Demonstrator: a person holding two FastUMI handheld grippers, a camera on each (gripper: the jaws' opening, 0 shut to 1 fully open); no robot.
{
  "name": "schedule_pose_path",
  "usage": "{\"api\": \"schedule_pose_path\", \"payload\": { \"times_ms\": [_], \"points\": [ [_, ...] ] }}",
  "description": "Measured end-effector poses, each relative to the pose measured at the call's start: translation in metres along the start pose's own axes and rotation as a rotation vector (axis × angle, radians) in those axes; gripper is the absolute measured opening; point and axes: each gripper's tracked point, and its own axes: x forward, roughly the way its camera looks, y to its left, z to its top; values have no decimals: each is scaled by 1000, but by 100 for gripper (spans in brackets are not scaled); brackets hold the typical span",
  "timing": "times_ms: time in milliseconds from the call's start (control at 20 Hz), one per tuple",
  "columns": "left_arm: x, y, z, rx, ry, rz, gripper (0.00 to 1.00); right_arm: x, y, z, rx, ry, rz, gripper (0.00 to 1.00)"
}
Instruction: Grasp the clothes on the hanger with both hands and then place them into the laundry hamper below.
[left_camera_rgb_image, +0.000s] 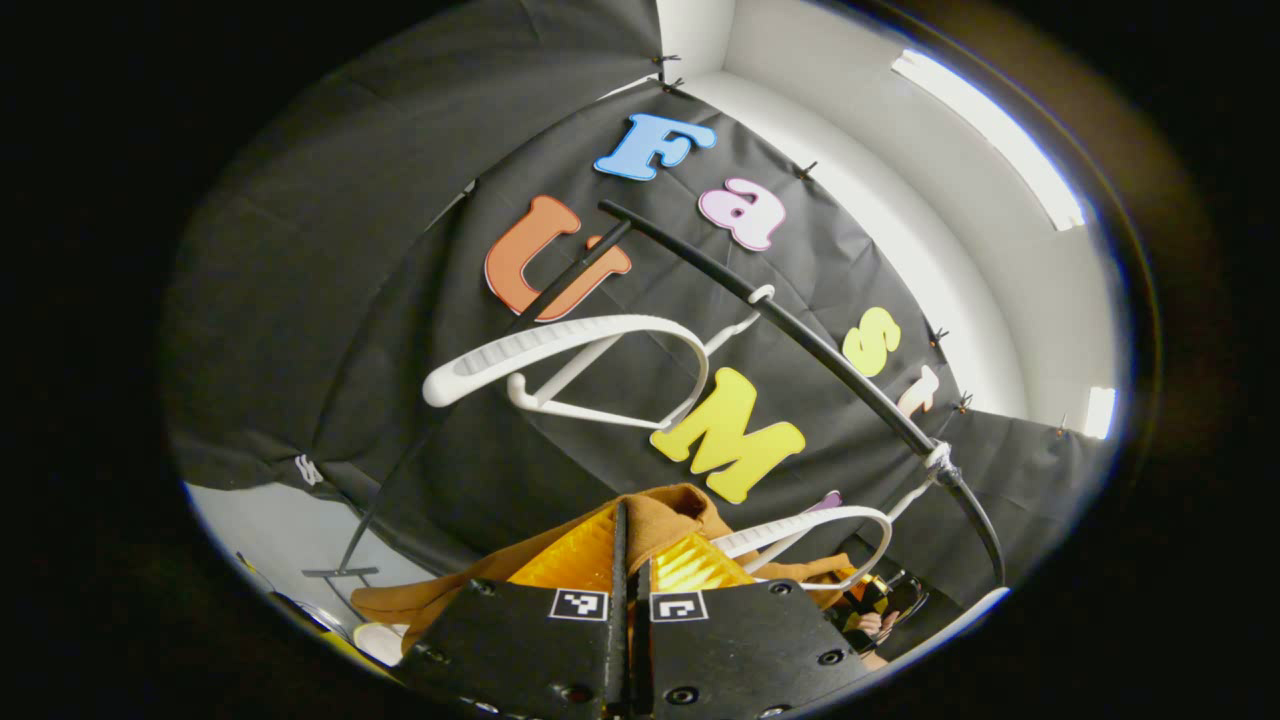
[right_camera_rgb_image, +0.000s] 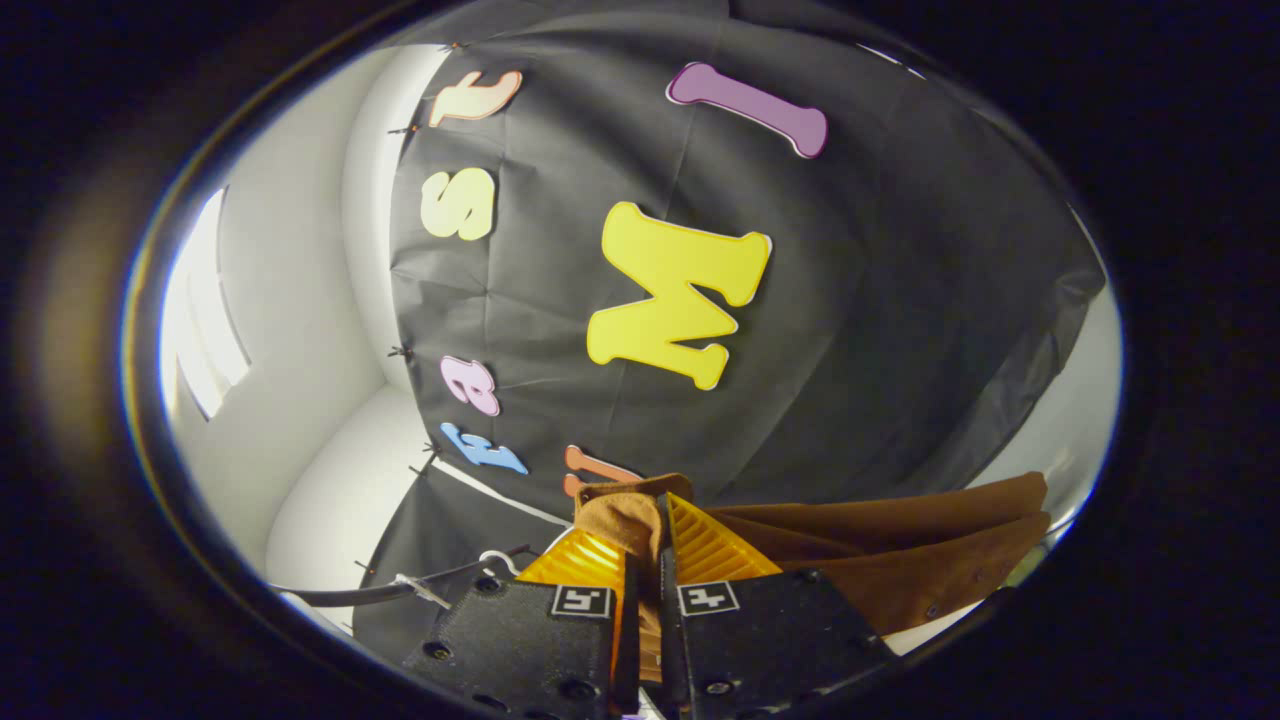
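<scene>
Left gripper view has the brown garment (left_camera_rgb_image: 660, 520) bunched between the yellow pads of the left gripper (left_camera_rgb_image: 628, 560), jaws closed tight on a fold of it. In the right gripper view the same brown cloth (right_camera_rgb_image: 900, 550) is pinched by the right gripper (right_camera_rgb_image: 645, 555) and trails off to that gripper's right. Judged from this, the lift-off is done; both holds should stay firm while the hands lower together to the hamper. Ahead of the left gripper hang two white hangers (left_camera_rgb_image: 570, 365), one empty and higher, one (left_camera_rgb_image: 820, 535) just beside the cloth, on a black rail (left_camera_rgb_image: 800, 335); the nearer one could snag. Open room lies downward.
</scene>
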Motion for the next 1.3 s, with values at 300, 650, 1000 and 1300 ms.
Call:
{"api": "schedule_pose_path", "payload": {
  "times_ms": [300,650,1000,1300],
  "points": [
    [-5,20,-20,3,30,20,1,-14,-21,-18,31,15,-10,7],
    [-24,28,-44,4,67,26,1,-41,-35,-49,12,47,-37,9],
    [-51,2,-63,92,98,-17,1,-66,-27,-103,-39,126,-32,9],
    [-78,-19,-85,179,134,-45,1,-79,-22,-152,-73,214,-24,9]
  ]
}}
